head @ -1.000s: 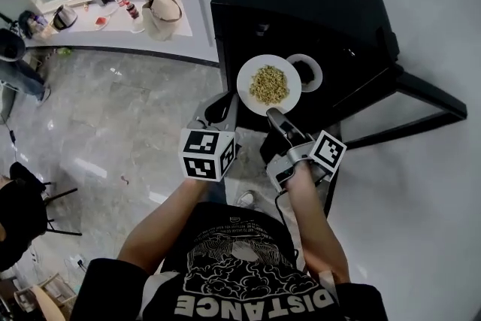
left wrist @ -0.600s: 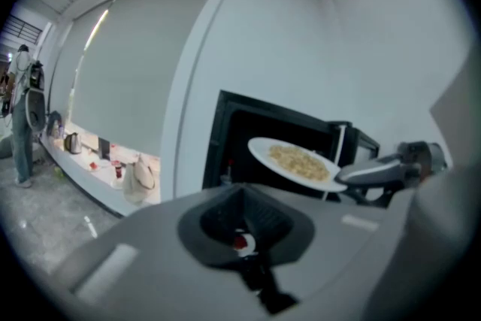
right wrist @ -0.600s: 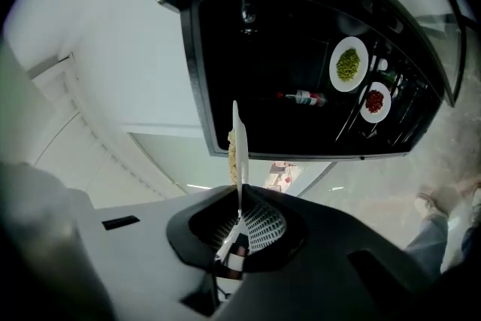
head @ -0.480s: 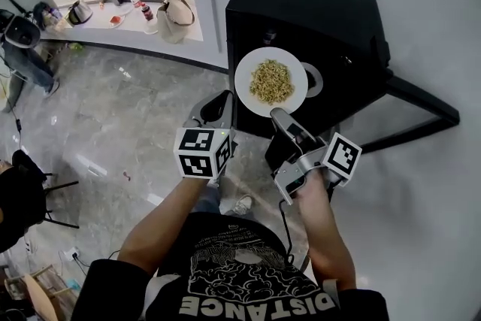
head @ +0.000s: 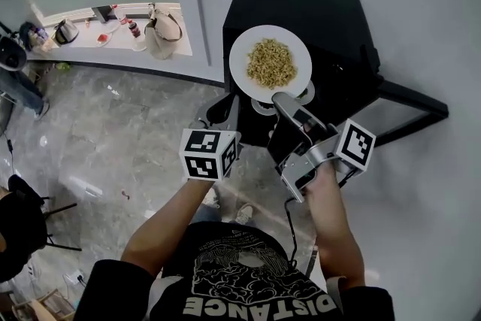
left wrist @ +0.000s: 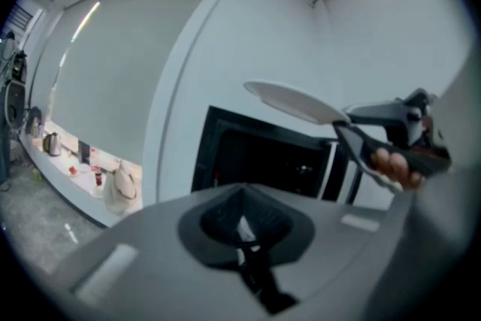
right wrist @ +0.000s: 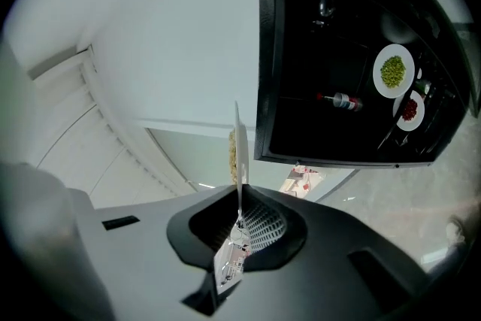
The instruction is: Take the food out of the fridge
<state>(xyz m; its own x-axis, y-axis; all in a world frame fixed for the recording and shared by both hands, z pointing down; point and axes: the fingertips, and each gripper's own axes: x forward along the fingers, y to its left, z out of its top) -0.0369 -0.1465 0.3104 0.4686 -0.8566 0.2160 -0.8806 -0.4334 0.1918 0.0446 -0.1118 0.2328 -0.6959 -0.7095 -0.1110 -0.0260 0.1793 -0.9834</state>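
Note:
A white plate of yellow noodle-like food (head: 270,64) hangs in the air in front of the open black fridge (head: 301,4). My right gripper (head: 279,98) is shut on its near rim. In the right gripper view the plate (right wrist: 237,143) stands edge-on between the jaws of my right gripper (right wrist: 237,218). Inside the fridge (right wrist: 331,49) sit a plate of green food (right wrist: 393,71), a plate of red food (right wrist: 409,110) and a bottle (right wrist: 342,101). My left gripper (head: 218,110) is lower left of the plate, shut and empty (left wrist: 242,231). Its view shows the plate (left wrist: 289,100) from below.
The fridge door (head: 409,98) stands open to the right. A white counter (head: 113,19) with a kettle, a bag (head: 161,30) and bottles runs along the back left. A person (head: 15,64) stands at the far left on the grey marble floor.
My right gripper has lifted the plate of yellow food up and away from the fridge opening. My left gripper has risen a little beside it.

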